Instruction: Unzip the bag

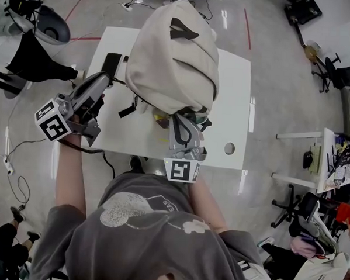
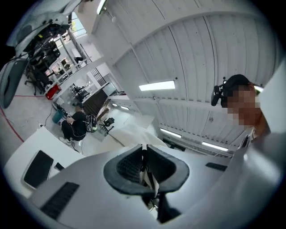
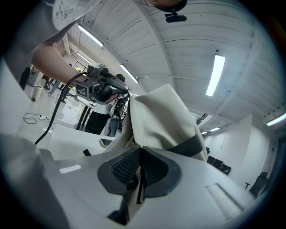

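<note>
A cream backpack (image 1: 173,54) with dark straps stands on the white table (image 1: 236,81). My right gripper (image 1: 186,118) is at the bag's near lower edge, where a bit of yellow shows. In the right gripper view its jaws (image 3: 140,154) are shut on a thin dark cord at the cream fabric (image 3: 161,120), likely the zipper pull. My left gripper (image 1: 106,81) is just left of the bag. In the left gripper view its jaws (image 2: 143,150) are pinched on a thin pale strip, with the bag (image 2: 134,134) beyond.
A black phone (image 1: 111,64) lies on the table's far left, by the left gripper. The table has a round hole (image 1: 229,148) near its front right corner. A grey chair (image 1: 52,24) stands far left. Someone in black crouches in the background (image 2: 73,125).
</note>
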A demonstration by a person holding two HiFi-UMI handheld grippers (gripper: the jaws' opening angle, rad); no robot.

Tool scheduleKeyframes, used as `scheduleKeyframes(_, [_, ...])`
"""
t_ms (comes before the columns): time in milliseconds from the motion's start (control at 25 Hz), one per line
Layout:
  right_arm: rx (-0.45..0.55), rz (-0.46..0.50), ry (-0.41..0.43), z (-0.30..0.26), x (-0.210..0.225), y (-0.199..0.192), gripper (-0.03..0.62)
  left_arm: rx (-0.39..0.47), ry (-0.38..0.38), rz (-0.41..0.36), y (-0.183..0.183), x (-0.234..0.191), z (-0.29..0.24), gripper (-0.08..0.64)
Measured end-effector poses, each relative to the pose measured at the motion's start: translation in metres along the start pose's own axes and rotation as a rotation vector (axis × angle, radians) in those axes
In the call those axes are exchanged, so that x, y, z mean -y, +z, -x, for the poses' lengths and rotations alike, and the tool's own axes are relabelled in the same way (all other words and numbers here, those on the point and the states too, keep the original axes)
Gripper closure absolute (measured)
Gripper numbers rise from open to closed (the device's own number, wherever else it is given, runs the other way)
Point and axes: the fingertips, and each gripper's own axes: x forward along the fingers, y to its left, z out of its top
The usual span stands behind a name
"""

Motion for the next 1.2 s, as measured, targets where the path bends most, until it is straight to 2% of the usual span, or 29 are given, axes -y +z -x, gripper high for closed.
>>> scheduleKeyframes(80, [-0.012, -0.019, -0.006, 0.001, 0.001, -0.002, 0.578, 0.001, 0.006, 0.019, -0.005, -0.002, 0.002, 0.522])
scheduleKeyframes(240, [-0.027, -0.054, -0.025, 0.001, 0.003, -0.005, 0.577, -0.045, 0.034, -0.018, -0.017, -0.001, 0.006, 0.522])
scheduleKeyframes(560, [-0.014, -0.111, -0.032, 0.004, -0.001, -0.003, 0.565, -0.164, 0.144, -0.200, -0.047, 0.000, 0.013, 0.511])
scheduleKeyframes(800, [0.048, -0.190, -0.035, 0.024, 0.010, 0.015, 0.545, -0.202, 0.217, -0.269, -0.068, -0.002, 0.026, 0.437])
scheduleKeyframes(880, [0.052, -0.170, -0.019, 0.027, 0.012, 0.020, 0.548, -0.219, 0.258, -0.294, -0.079, -0.006, 0.031, 0.459])
scheduleKeyframes(960, [0.047, -0.174, -0.014, 0.029, 0.014, 0.022, 0.565, -0.224, 0.287, -0.316, -0.088, -0.009, 0.034, 0.522])
scheduleKeyframes(1040, [0.039, -0.188, -0.013, 0.028, 0.014, 0.023, 0.580, -0.218, 0.279, -0.294, -0.097, -0.007, 0.034, 0.552])
scheduleKeyframes(1200, [0.003, -0.200, 0.003, 0.021, 0.009, 0.021, 0.589, -0.217, 0.222, -0.242, -0.114, -0.003, 0.027, 0.554])
